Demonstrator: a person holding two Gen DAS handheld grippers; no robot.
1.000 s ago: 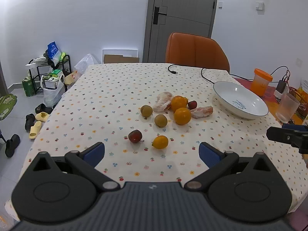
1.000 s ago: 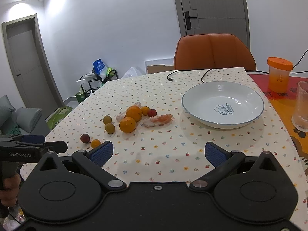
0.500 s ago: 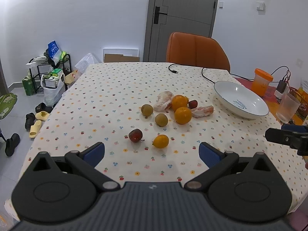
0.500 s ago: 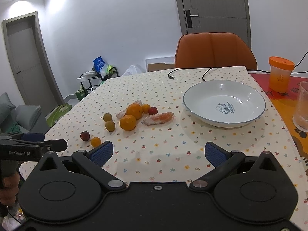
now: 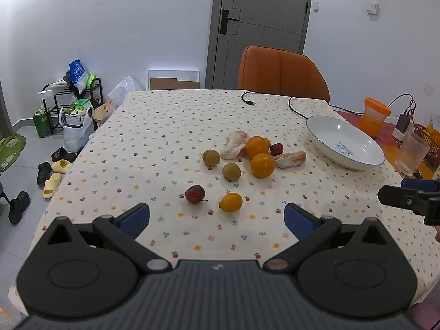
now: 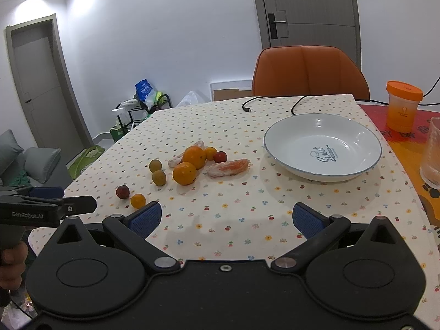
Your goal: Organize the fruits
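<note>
Loose fruit lies mid-table: two oranges (image 5: 262, 165) (image 6: 184, 173), two greenish-brown round fruits (image 5: 231, 171), a dark red fruit (image 5: 195, 194), a small yellow-orange fruit (image 5: 231, 202) (image 6: 138, 200), a small red fruit (image 6: 220, 156) and two peeled pomelo pieces (image 5: 290, 159) (image 6: 228, 167). An empty white plate (image 5: 324, 130) (image 6: 275, 134) sits to their right. My left gripper (image 5: 216, 219) hovers open over the near table edge, just short of the yellow-orange fruit. My right gripper (image 6: 225, 218) is open and empty, near the front edge below the plate.
An orange chair (image 5: 282, 70) stands behind the dotted tablecloth (image 5: 165, 126). A black cable (image 5: 271, 101) lies at the back. An orange-lidded jar (image 6: 403, 106) and a clear glass (image 6: 431, 155) stand at the right. A shelf, bags and shoes (image 5: 52, 176) are on the floor left.
Both grippers have edged slightly forward towards the fruit and plate. The jaws stay as wide apart as before. No fruit has moved.
</note>
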